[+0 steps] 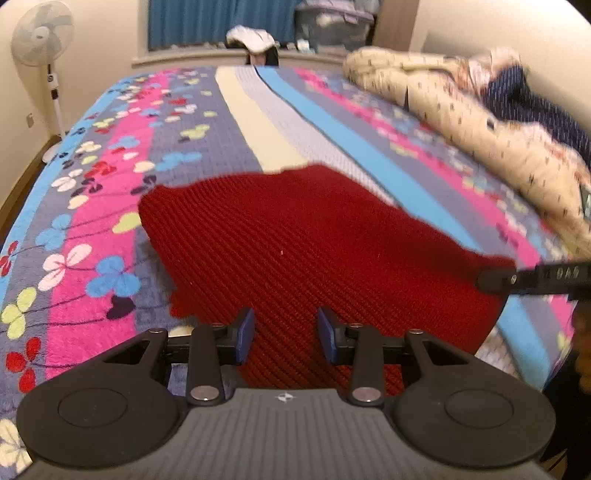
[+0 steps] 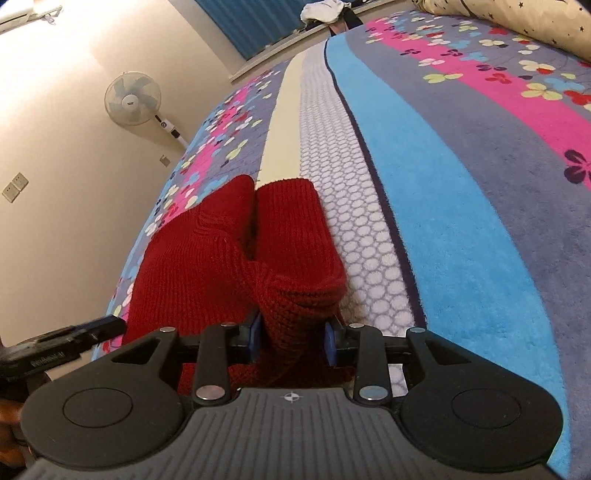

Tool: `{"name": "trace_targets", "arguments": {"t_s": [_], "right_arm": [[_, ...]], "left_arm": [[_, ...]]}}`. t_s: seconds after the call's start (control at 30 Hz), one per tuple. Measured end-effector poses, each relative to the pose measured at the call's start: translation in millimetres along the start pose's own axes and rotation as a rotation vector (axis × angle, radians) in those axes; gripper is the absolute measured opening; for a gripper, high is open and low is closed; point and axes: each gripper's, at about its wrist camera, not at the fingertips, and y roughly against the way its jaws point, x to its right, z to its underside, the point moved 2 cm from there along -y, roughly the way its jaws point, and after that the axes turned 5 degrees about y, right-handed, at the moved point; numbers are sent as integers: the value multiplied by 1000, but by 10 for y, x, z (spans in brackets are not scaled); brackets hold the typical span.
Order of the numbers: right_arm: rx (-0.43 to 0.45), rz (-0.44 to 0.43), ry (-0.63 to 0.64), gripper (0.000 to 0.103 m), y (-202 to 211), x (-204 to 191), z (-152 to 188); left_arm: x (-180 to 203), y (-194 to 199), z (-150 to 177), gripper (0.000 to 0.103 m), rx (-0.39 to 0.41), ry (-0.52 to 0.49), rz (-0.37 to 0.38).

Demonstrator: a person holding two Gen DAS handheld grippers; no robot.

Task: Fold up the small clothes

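Observation:
A dark red knit garment (image 1: 295, 236) lies on the flowered, striped bedspread (image 1: 110, 192). In the left wrist view my left gripper (image 1: 286, 332) stands open over its near edge, the blue pads apart and the flat knit showing between them. My right gripper (image 1: 495, 280) comes in from the right at the garment's right corner. In the right wrist view the red garment (image 2: 221, 258) is bunched into folds, and my right gripper (image 2: 293, 338) is shut on a thick fold of it that fills the gap between the pads. The left gripper's tip (image 2: 107, 326) shows at the left edge.
A cream quilt and dark blue bedding (image 1: 461, 110) are piled along the bed's right side. White clothes (image 1: 251, 38) lie at the far edge before a blue curtain. A standing fan (image 1: 40, 37) is by the left wall, and a storage box (image 1: 332, 26) stands behind.

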Motion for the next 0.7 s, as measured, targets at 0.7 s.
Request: {"name": "trace_targets", "arguments": {"t_s": [0.7], "right_arm": [[97, 183, 159, 57, 196, -134, -100]], "left_arm": [[29, -84, 71, 43, 1, -79, -31]]}}
